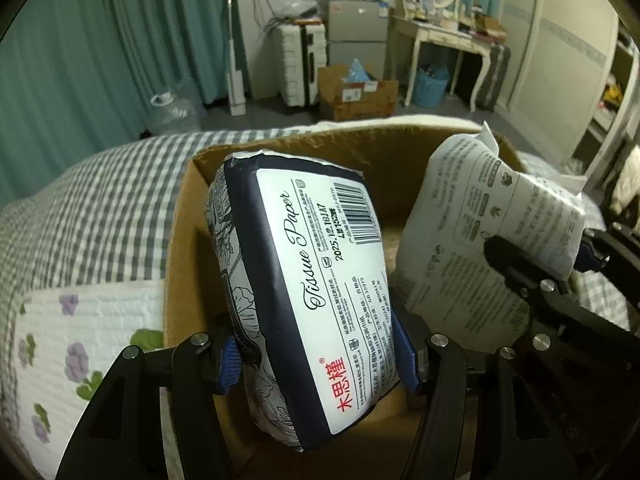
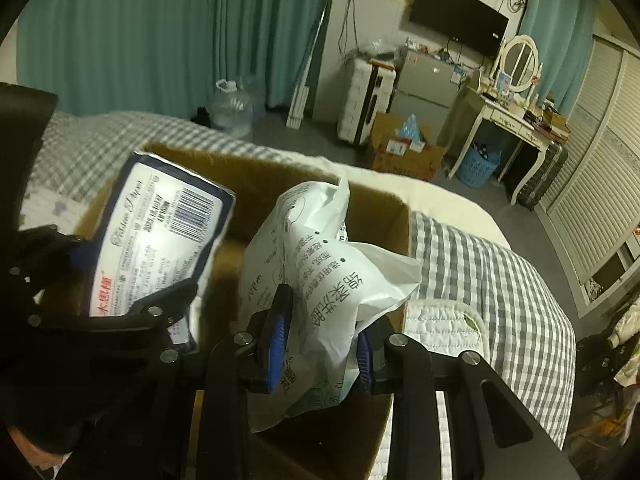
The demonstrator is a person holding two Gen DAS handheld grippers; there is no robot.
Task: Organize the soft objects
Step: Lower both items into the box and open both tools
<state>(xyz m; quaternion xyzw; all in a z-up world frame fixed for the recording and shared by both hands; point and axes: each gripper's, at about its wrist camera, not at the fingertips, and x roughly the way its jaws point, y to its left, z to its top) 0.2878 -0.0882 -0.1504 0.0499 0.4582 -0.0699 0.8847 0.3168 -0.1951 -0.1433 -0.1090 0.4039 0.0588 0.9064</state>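
Observation:
My left gripper [image 1: 320, 360] is shut on a navy and white tissue paper pack [image 1: 304, 280], held tilted over an open cardboard box [image 1: 180, 240] on the bed. The blue pads press both sides of the pack. My right gripper [image 2: 322, 344] is shut on a crumpled white plastic package [image 2: 316, 272] with printed text, also hanging over the box [image 2: 384, 208]. In the left wrist view the white package [image 1: 480, 232] hangs to the right with the right gripper [image 1: 536, 268] on it. In the right wrist view the tissue pack [image 2: 160, 240] sits at the left in the left gripper [image 2: 120, 304].
The box rests on a grey checked bedspread [image 1: 100, 208] beside a white floral quilted pad [image 1: 80, 340]. Beyond the bed lie a floor box [image 1: 356, 92], a suitcase [image 1: 300, 64], a water jug [image 1: 176, 108], a dressing table [image 1: 448, 40] and teal curtains [image 1: 100, 40].

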